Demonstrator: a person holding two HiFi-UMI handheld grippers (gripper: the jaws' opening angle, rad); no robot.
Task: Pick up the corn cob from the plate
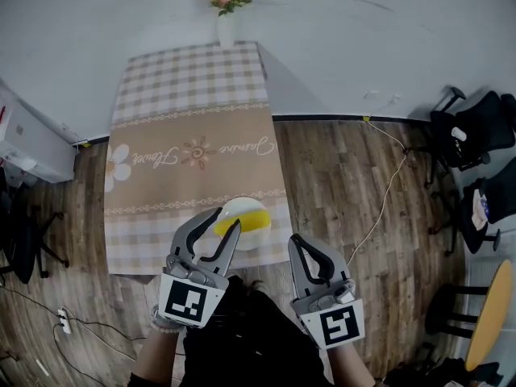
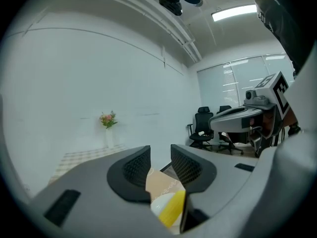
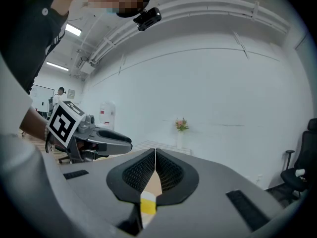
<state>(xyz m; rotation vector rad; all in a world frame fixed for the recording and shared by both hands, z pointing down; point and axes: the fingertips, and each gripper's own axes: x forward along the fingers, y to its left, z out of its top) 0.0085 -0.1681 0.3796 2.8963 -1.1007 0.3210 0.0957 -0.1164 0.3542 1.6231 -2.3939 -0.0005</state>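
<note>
Corn cob point(image 1: 254, 222): lies on the white plate point(image 1: 246, 244), long axis roughly across the plate. The plate sits close to the near edge of the cloth-covered table point(image 1: 193, 79).

Handling (judgement): probably light and stiff, so a firm pinch should not crush it. It is rounded and may roll or squirt out if caught near an end. The surface looks smooth and glossy, so it could be slippery. Whether it is real or a plastic model cannot be told. Best hold: across the thickness, at mid-length.

Left gripper point(image 1: 229, 216): jaws spread, with nothing pressed between them. It hangs over the plate. In its own view the cob point(image 2: 173, 209) shows below the gap, not in it.

Right gripper point(image 1: 295, 240): jaws pressed together, empty, held back just off the table's near edge.

Count:
- Corn cobs: one
- Plates: one
- Grippers: two
- Vases of flowers point(image 1: 226, 10), at the table's far end by the wall: one
</note>
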